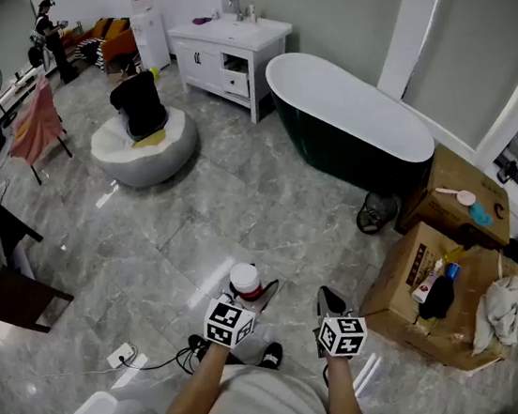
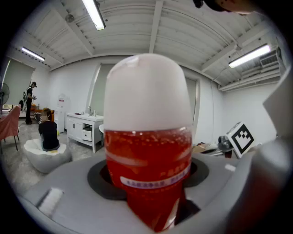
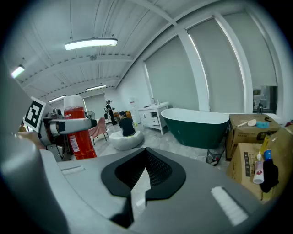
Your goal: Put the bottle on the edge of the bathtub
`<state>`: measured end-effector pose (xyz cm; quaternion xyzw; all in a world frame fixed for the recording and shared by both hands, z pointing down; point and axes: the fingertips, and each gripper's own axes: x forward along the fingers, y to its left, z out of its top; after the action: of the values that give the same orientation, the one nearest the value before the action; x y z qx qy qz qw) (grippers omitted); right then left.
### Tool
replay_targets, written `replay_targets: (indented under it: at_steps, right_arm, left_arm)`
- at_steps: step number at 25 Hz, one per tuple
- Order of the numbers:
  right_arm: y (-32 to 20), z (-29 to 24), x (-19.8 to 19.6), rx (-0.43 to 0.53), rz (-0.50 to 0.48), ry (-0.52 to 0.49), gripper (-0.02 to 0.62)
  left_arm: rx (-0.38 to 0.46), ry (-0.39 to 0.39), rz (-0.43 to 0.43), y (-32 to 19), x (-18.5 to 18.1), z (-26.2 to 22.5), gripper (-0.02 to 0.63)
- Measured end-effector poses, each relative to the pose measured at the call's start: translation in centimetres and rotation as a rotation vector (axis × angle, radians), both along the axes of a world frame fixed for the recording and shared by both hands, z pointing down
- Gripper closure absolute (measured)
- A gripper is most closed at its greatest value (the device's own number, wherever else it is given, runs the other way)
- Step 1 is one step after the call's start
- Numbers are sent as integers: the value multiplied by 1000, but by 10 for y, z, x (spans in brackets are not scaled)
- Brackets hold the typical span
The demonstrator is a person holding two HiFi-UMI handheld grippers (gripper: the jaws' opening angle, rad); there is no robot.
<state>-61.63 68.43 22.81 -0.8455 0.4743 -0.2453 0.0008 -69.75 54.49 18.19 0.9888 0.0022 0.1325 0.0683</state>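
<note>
The bottle has red liquid and a wide white cap. My left gripper is shut on it and holds it upright over the floor at the lower middle of the head view. In the left gripper view the bottle fills the centre between the jaws. In the right gripper view one left finger lies across the bottle. My right gripper hangs just to the right of the left one, shut with nothing in it. The dark green bathtub with a white inside stands well ahead to the right, also in the right gripper view.
Two open cardboard boxes with small bottles stand right of me beside the tub's near end. A wire basket sits at the tub's foot. A white vanity is behind the tub. A person sits on a beanbag. A power strip lies left.
</note>
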Motion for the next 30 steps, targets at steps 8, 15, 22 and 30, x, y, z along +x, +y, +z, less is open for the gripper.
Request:
replay_targets:
  at_steps: [8,15,22,30]
  right_arm:
    - [11,0,8,9,9,2,592]
    - [19,-3,14,145,51,-80,594]
    - [9,7,27,124,42,-89,594]
    - [-14,13,93,65,64,-81,594]
  left_arm:
    - [15,8,-16,3,2,-4,273]
    - [24,13,-36,-9,-1,-5,273]
    - [16,12,-44,-38,14,3,273]
    - [-22,17,-51,-101,89,13,273]
